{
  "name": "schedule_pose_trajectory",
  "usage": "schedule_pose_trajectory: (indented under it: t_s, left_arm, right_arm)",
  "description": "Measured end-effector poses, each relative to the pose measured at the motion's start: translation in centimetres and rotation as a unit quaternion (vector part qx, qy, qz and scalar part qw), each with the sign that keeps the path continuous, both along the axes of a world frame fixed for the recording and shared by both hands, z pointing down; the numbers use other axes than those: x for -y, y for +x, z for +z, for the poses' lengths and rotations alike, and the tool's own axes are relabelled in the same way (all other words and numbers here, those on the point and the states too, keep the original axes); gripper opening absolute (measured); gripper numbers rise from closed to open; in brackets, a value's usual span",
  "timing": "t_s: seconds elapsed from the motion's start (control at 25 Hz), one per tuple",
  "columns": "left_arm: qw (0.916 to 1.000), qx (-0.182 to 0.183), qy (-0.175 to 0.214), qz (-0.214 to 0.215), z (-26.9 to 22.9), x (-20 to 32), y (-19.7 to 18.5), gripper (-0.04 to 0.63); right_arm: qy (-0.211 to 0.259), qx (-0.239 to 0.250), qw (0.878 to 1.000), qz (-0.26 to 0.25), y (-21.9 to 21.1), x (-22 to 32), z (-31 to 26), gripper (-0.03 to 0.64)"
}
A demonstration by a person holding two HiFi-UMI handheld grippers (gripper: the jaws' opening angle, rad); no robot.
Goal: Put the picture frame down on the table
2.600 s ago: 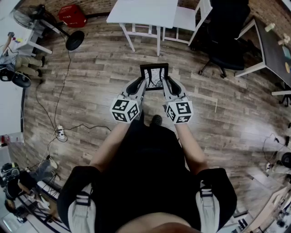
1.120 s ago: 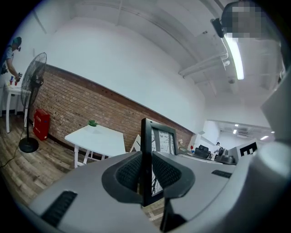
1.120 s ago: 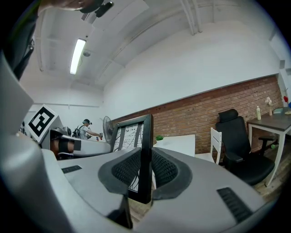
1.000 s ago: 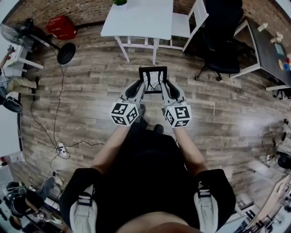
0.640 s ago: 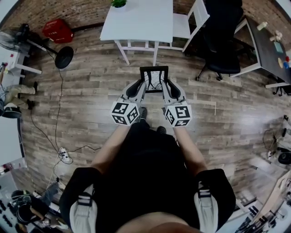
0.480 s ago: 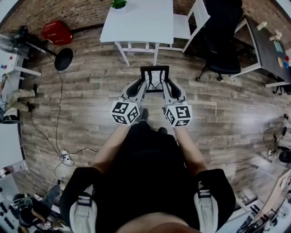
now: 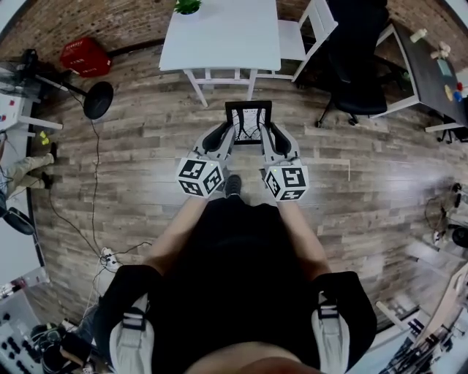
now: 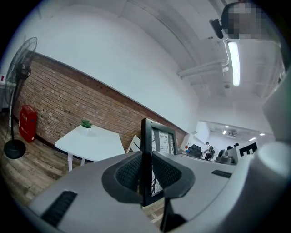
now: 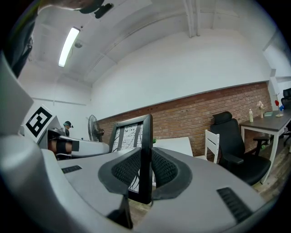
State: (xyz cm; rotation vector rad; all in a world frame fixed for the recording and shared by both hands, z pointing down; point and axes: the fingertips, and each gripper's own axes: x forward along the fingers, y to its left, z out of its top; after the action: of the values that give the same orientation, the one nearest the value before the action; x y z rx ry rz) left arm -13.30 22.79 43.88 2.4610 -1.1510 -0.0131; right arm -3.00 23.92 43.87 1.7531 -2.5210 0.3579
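Note:
A black picture frame (image 7: 248,122) with a black-and-white print hangs upright in the air over the wooden floor, in front of the person. My left gripper (image 7: 225,136) is shut on the frame's left edge (image 8: 146,159). My right gripper (image 7: 269,136) is shut on its right edge (image 9: 146,154). A white table (image 7: 219,35) stands ahead at the top of the head view, with a small green plant (image 7: 187,6) at its far left corner. The same table (image 8: 91,142) shows in the left gripper view before a brick wall.
A white chair (image 7: 303,33) and a black office chair (image 7: 358,55) stand right of the table. A dark desk (image 7: 435,69) lies far right. A fan base (image 7: 97,99), a red box (image 7: 86,55) and cables (image 7: 95,182) sit on the floor at left.
The person has walked forward with the frame held the same way. The white table has come closer and more of it shows. Both grippers keep their hold.

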Motion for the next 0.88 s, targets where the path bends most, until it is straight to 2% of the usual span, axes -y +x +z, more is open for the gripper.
schedule_pose_trajectory:
  t_s: [0.48,0.88]
  left_arm:
    - [0.9995,-0.004,0.004,0.03,0.3,2.4,0.1,0.075]
    - [0.9996,0.002,-0.004,0.029,0.8,4.9,0.8,0.075]
  right_arm:
    - [0.006,-0.003,0.999,0.031,0.0,1.7,0.2,0.067]
    - [0.001,0.005,1.0,0.029,0.7,4.1,0.8,0.067]
